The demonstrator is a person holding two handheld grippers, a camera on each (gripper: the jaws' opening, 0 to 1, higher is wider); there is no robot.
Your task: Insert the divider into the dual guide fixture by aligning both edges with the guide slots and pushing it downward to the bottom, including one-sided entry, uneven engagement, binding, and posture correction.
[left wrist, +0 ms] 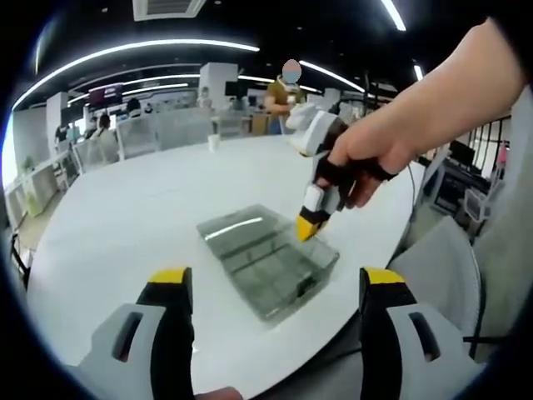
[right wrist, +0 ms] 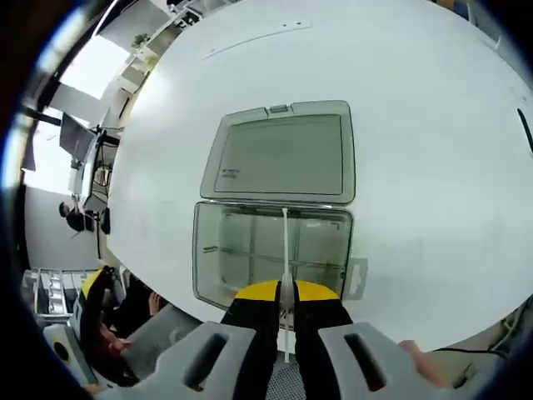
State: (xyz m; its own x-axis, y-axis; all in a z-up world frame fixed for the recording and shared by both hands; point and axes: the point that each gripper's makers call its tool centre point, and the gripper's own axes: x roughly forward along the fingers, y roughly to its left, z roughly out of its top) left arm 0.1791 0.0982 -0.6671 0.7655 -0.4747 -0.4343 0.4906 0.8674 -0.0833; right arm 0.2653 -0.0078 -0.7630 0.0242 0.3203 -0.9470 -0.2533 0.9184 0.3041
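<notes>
A clear plastic box [left wrist: 279,271] lies on the white round table [left wrist: 141,200], its lid [left wrist: 237,225] folded open flat behind it. My left gripper [left wrist: 276,279] hovers open on the near side of the box, nothing between its fingers. A hand holds my right gripper [left wrist: 310,223] over the box's far right edge. From above, the right gripper [right wrist: 284,293] is shut on a thin pale divider [right wrist: 284,242], seen edge-on and running across the middle of the box [right wrist: 233,250] toward the lid [right wrist: 283,154]. How deep the divider sits I cannot tell.
The table's edge [left wrist: 358,333] curves close to the box on the near side. A grey chair [left wrist: 441,258] stands at the right. White chairs [left wrist: 166,129] and a person [left wrist: 287,92] are beyond the far rim. The left gripper [right wrist: 96,287] shows off the table edge.
</notes>
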